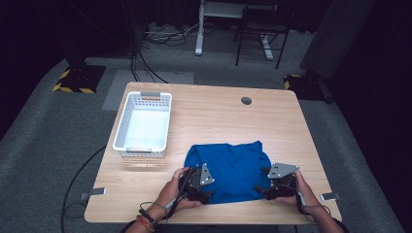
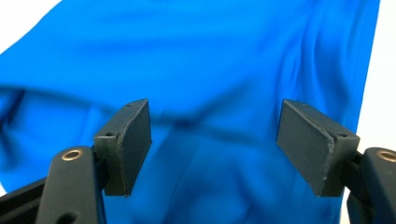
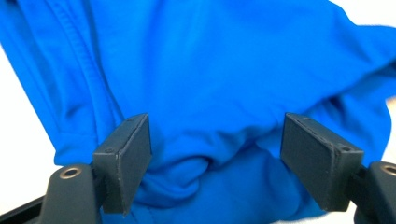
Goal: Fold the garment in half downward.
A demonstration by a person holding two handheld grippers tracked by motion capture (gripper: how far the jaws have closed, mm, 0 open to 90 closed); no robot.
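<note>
Grippers sat at the near edge of the pale wooden table (image 1: pixel 214 116). The left gripper (image 1: pixel 198 187) and the right gripper (image 1: pixel 278 187) both had their jaws wide, holding nothing. Between them lay the crumpled bright blue cloth shirt (image 1: pixel 228 170). To do it well, I think each gripper should pinch just one edge, low down. Farther off stood the white plastic basket (image 1: pixel 127 126).
</note>
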